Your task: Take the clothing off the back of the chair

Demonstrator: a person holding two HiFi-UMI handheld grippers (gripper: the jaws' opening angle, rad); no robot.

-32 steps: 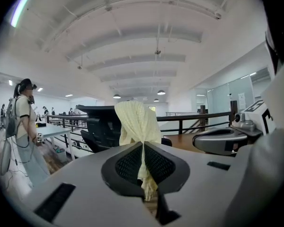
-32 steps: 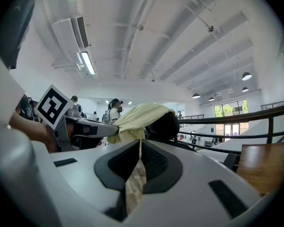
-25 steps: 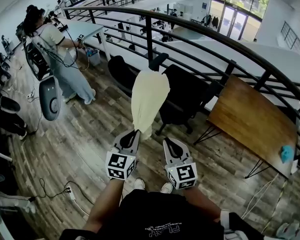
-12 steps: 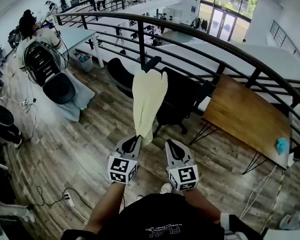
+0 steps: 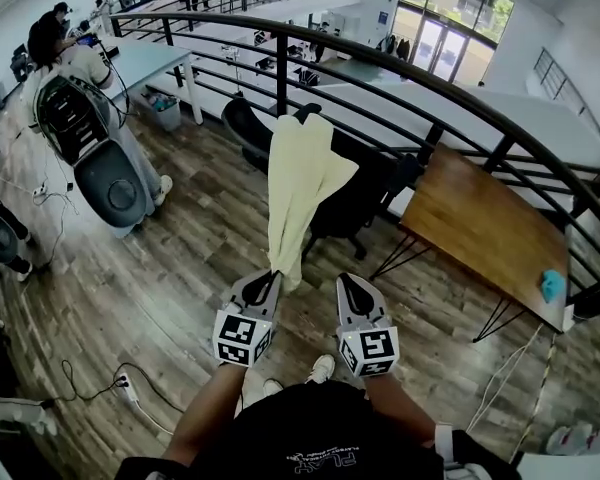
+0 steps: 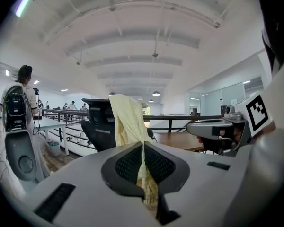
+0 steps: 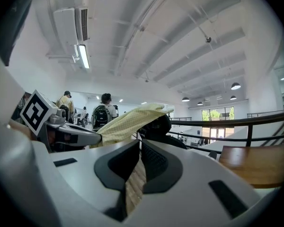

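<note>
In the head view the left gripper (image 5: 269,278) pinched the lower end of the pale yellow clothing (image 5: 302,178). Its top lay over the back of the black chair (image 5: 370,203), flared wider than half a second before, while the right gripper (image 5: 348,284) hung just beside, off the cloth. The left gripper view showed jaws clamped tight on the clothing, which covered part of the chair back. The right gripper view showed jaws closed on nothing, a sliver of wood floor (image 7: 134,186) below them.
</note>
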